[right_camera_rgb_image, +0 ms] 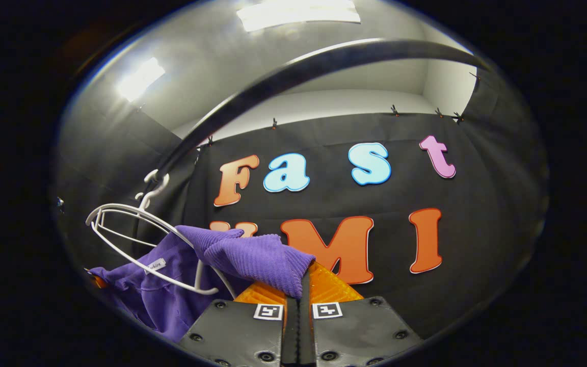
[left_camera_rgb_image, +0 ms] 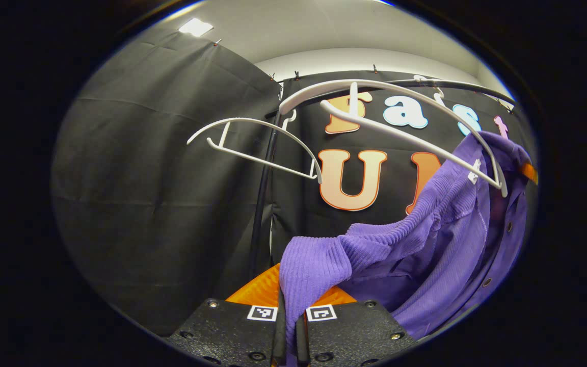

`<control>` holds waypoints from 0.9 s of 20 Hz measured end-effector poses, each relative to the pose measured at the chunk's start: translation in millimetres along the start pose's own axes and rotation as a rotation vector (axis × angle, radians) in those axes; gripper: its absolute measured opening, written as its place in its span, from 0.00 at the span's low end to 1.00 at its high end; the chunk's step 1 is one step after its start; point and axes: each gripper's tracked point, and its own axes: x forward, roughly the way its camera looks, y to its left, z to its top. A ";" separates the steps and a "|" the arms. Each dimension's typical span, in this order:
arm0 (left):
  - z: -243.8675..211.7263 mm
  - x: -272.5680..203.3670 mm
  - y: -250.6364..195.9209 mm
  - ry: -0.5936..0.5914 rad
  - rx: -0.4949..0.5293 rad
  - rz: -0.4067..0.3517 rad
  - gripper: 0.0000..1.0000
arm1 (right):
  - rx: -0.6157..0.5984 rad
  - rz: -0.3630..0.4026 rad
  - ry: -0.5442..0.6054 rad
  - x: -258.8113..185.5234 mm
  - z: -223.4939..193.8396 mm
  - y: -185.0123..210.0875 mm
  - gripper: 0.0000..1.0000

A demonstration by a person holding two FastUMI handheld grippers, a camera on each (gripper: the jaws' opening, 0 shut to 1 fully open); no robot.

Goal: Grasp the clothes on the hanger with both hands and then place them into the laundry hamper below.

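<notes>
Fingers (left_camera_rgb_image: pixel 324 300): both grippers' pairs pinch the purple shirt (left_camera_rgb_image: pixel 441 244).
Shirt axis: slants up toward its white hanger (left_camera_rgb_image: pixel 426 137).

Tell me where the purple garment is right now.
The purple garment hangs off a white hanger at the left gripper view's right, pinched by the left gripper and the right gripper.

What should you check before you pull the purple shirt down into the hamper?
1. Left hand-held gripper pinching the purple shirt: ok, cloth runs between its closed fingers.
2. Right hand-held gripper pinching the shirt: ok, a ribbed fold is clamped.
3. Shirt free of the white hanger: not ok, the hanger's frame lies against the collar.
4. Hanger hooked on the black rail: ok.
5. Spare white hanger out of the way: ok, off to the side.
6. Hamper below, ready: cannot tell.
</notes>
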 end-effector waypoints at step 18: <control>-12.4 -27.1 -56.8 0.061 0.119 -0.090 0.10 | -0.075 -0.007 0.228 -25.9 -92.0 -27.8 0.08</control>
